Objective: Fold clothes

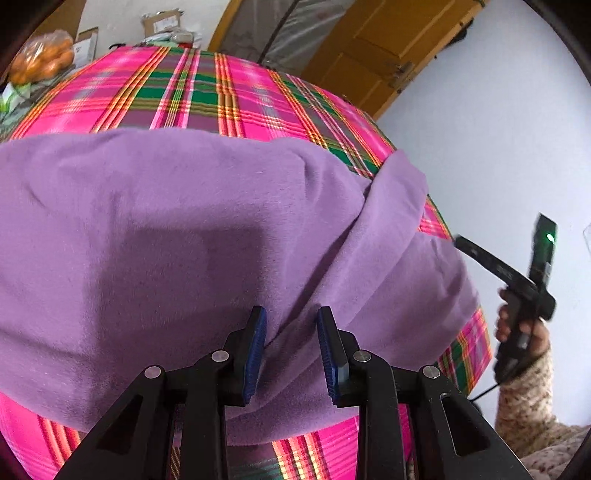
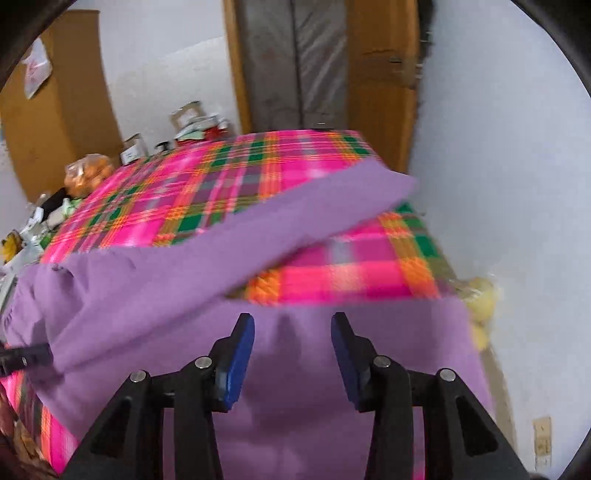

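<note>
plaid cloth (image 1: 207, 96), pink/green/orange, covers the surface. bag of orange items (image 1: 42, 59) at its far left edge, cardboard boxes (image 1: 162, 22) behind. wooden door (image 1: 373, 48) far right; pale wall (image 2: 509, 184).

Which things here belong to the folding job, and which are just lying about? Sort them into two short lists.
Part of the job:
- purple cloth, spread over the plaid cover
- left tool, open above the cloth
- right tool, open above the cloth
- plaid cover, the work surface

Lying about:
- bag of orange fruit
- cardboard boxes at the far edge
- yellow items beside the wall
</note>
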The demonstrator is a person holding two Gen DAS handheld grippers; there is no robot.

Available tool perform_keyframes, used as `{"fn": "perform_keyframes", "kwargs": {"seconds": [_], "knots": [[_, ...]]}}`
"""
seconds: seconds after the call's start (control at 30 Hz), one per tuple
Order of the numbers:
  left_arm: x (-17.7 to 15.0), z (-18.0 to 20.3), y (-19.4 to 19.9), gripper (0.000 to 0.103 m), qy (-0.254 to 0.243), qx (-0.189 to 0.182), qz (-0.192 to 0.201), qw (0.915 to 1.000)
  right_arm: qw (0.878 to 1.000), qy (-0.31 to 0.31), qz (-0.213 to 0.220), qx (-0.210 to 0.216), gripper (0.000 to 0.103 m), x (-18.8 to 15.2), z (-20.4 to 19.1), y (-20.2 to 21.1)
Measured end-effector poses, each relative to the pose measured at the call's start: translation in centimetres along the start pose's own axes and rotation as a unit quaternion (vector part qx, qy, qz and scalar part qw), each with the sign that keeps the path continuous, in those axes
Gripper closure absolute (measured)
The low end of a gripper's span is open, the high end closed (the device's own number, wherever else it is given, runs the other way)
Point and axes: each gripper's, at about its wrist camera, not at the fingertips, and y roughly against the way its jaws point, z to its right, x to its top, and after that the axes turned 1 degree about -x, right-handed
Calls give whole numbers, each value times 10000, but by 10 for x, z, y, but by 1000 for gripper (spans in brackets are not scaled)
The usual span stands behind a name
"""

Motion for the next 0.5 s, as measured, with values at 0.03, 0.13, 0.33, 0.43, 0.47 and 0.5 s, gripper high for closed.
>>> {"fn": "perform_keyframes", "kwargs": {"seconds": [0.03,0.13,0.33,0.43,0.47,0.5], "knots": [[-1,-1,-1,74,20,-20,-11,10000,10000,-22,-39,80,59,7,-4,-8],[-3,-2,-2,74,32,-78,-21,10000,9996,-132,-149,214,59,26,-16,-36],[-8,2,1,74,-168,-65,-18,9998,9985,-142,-322,429,59,56,-46,-73],[-8,3,1,74,-268,-67,-27,9996,9986,-39,-370,372,59,68,-58,-87],[-9,3,2,74,-282,-84,-30,9996,9986,-28,-400,356,59,73,-60,-92],[-9,2,3,74,-296,-102,-37,9995,9985,-43,-447,314,59,77,-62,-97]]}}
